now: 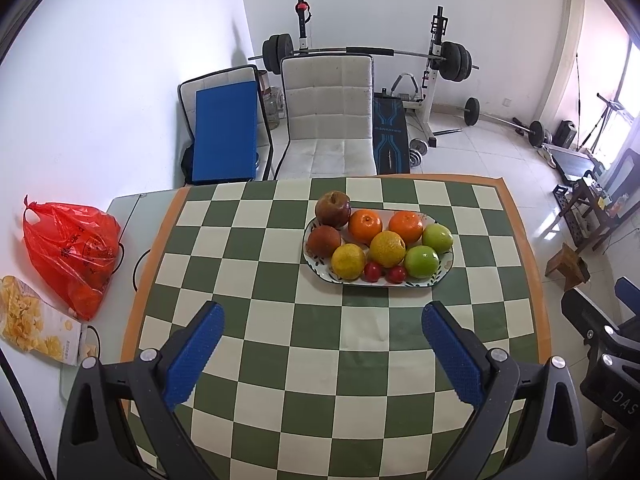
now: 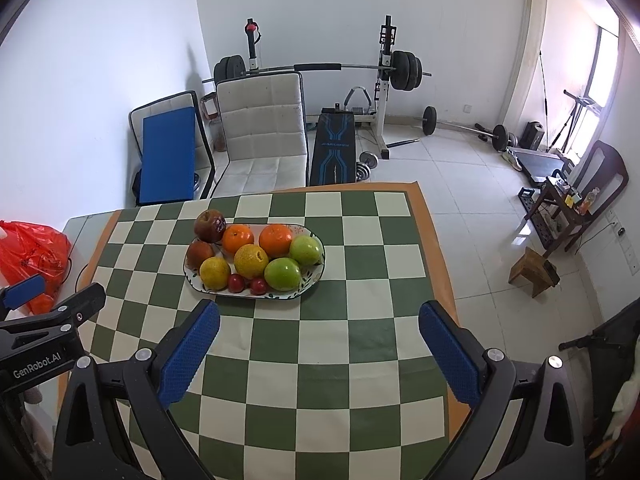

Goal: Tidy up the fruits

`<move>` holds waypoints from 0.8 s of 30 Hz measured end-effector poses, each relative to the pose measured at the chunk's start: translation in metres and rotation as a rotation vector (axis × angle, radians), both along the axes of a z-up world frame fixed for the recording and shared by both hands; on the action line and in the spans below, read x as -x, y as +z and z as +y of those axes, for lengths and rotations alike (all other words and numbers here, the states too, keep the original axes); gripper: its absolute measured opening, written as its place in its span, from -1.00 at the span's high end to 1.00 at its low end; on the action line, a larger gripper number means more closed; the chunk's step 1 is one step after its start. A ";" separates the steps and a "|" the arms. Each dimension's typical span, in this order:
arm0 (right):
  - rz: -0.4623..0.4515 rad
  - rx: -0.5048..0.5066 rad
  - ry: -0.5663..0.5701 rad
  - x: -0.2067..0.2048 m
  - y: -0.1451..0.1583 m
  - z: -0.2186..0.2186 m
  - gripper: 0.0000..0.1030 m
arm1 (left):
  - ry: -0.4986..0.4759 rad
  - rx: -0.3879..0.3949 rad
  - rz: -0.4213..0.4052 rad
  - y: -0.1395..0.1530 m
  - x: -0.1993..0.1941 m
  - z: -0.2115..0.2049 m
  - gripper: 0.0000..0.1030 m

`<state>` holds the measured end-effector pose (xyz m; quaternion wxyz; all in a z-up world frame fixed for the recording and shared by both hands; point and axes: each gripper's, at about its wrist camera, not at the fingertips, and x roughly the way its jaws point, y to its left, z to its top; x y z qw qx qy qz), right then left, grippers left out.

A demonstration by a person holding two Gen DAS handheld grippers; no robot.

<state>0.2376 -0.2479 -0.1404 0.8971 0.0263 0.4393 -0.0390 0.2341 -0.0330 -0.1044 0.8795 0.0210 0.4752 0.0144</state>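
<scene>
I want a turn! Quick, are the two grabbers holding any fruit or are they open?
Left gripper: open, holding nothing.
Right gripper: open, holding nothing.

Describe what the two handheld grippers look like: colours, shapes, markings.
Both the left gripper and right gripper have matte black, angular plastic frames with silver round pivot screws. Each of the jaws carries a blue pad with a dimpled, textured face. In the right wrist view, the left gripper's black body shows white "GenRobot.AI" lettering. No cables or sleeves are visible.
</scene>
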 end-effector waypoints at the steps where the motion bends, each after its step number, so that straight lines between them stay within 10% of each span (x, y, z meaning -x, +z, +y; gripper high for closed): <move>1: -0.001 -0.001 0.001 -0.001 0.000 0.000 -0.97 | -0.002 0.000 -0.001 0.000 0.000 0.000 -0.96; 24: 0.000 0.004 0.004 -0.001 0.002 0.005 -0.97 | -0.024 -0.010 -0.034 0.008 0.007 -0.007 -0.96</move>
